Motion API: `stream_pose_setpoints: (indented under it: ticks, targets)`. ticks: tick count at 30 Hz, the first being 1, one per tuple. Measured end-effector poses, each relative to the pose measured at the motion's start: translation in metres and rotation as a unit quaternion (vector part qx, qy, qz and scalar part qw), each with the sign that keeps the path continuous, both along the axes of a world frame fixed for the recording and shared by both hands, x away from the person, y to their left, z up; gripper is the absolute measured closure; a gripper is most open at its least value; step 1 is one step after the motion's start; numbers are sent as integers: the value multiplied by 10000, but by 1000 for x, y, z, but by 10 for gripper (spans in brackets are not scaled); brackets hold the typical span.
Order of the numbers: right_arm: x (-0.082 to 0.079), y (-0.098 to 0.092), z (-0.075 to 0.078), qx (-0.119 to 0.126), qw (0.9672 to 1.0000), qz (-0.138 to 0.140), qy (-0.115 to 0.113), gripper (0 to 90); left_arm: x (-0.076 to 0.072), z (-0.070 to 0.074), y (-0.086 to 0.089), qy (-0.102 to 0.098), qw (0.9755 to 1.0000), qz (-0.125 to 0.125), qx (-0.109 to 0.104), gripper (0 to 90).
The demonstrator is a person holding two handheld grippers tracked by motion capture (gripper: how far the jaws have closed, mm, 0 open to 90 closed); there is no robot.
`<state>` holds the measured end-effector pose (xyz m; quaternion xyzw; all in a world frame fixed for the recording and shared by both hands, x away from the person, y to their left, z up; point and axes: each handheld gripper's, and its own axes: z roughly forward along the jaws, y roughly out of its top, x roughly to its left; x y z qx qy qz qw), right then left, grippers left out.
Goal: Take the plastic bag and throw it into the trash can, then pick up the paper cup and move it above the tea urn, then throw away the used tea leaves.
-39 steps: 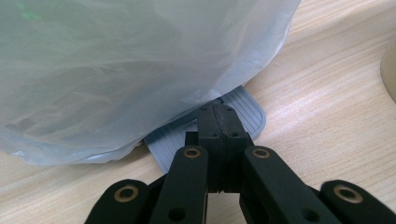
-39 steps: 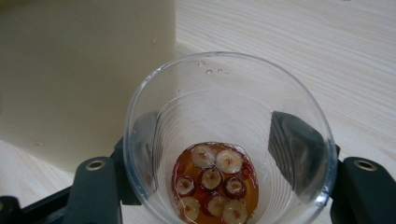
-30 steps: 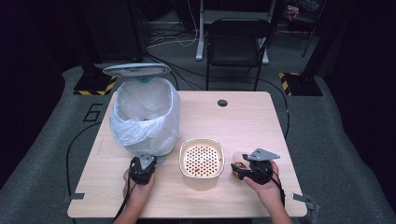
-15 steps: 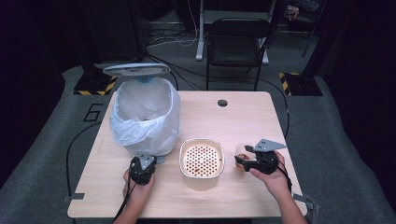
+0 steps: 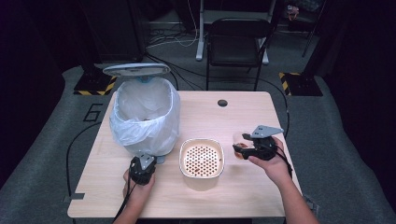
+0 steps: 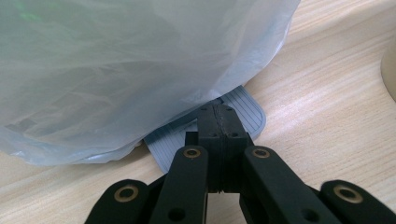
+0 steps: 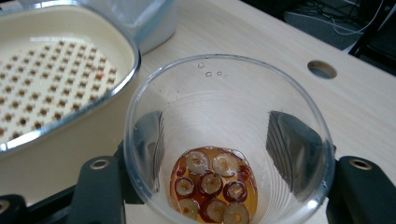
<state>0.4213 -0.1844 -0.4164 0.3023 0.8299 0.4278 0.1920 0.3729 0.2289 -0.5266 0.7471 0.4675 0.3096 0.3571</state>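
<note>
Lifted off the surface a second ago, a clear cup (image 7: 224,154) of sliced fruit rides in the right tool (image 5: 243,148); the left tool (image 6: 217,126), clenched empty, presses the bin's pedal (image 6: 243,112).

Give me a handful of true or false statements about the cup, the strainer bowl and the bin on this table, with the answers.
1. The right gripper holds a clear cup. True.
2. The cup is empty. False: amber liquid with round sliced pieces lies at its bottom.
3. The left gripper is shut and rests on the bin's foot pedal. True.
4. The bin has its lid closed. False: the lid stands raised above the bag-lined opening.
5. The cream strainer bowl sits between the two grippers. True.
6. The cup is tipped over the strainer bowl and pouring. False: it is held upright, to the right of the bowl.
</note>
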Motion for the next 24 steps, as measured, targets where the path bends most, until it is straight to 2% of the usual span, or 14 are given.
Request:
stream_pose_setpoints:
  ticks: [8,11,14,17,19,24]
  targets:
    - [17,10,26,267,9996,114,-76,368,0,0,0,3,10000,0,-8,900]
    - [24,17,32,208,9995,221,-125,369,0,0,0,10,10000,-4,-15,900]
    - [31,24,36,188,9993,290,-168,368,0,0,0,14,10000,-5,-17,900]
    - [38,31,38,332,9983,396,-265,368,0,0,0,4,10000,-3,-7,900]
    - [43,36,39,384,9980,447,-243,368,0,0,0,5,10000,0,-14,900]
    - [53,46,45,426,9965,604,-389,367,0,0,0,-21,10000,0,-30,900]
